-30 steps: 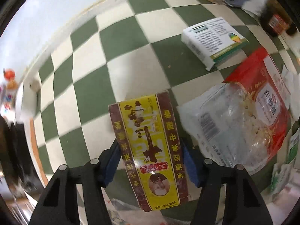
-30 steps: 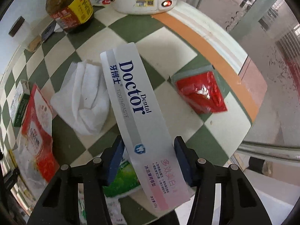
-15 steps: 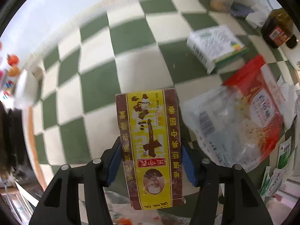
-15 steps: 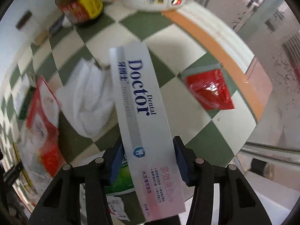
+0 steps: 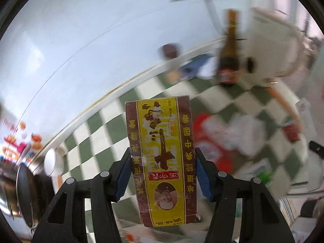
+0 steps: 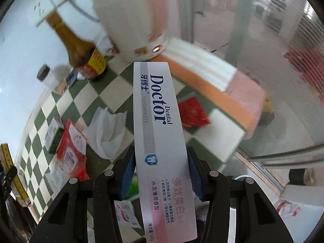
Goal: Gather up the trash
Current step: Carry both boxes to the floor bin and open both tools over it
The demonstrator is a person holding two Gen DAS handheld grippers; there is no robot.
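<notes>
My left gripper (image 5: 162, 172) is shut on a yellow and brown seasoning box (image 5: 162, 151), held upright above the green and white checked counter (image 5: 105, 129). My right gripper (image 6: 161, 174) is shut on a white Doctor Dental toothpaste box (image 6: 160, 141), also lifted above the counter (image 6: 97, 93). More trash lies below: a red and clear plastic bag (image 6: 70, 156), a crumpled white tissue (image 6: 107, 133), a red wrapper (image 6: 192, 113) and a white and green carton (image 6: 53, 137). The left view is blurred.
A brown sauce bottle (image 6: 81, 54) and a white rice cooker (image 6: 131, 20) stand at the back by the wall. A small brown-capped jar (image 6: 45, 76) is left of the bottle. The counter's orange edge (image 6: 212, 93) drops off to the right. A dark pan (image 5: 24, 192) sits at far left.
Both grippers have tilted up and lifted with their boxes, so the views now take in the back wall, bottle and cooker. Both grips are unchanged.
</notes>
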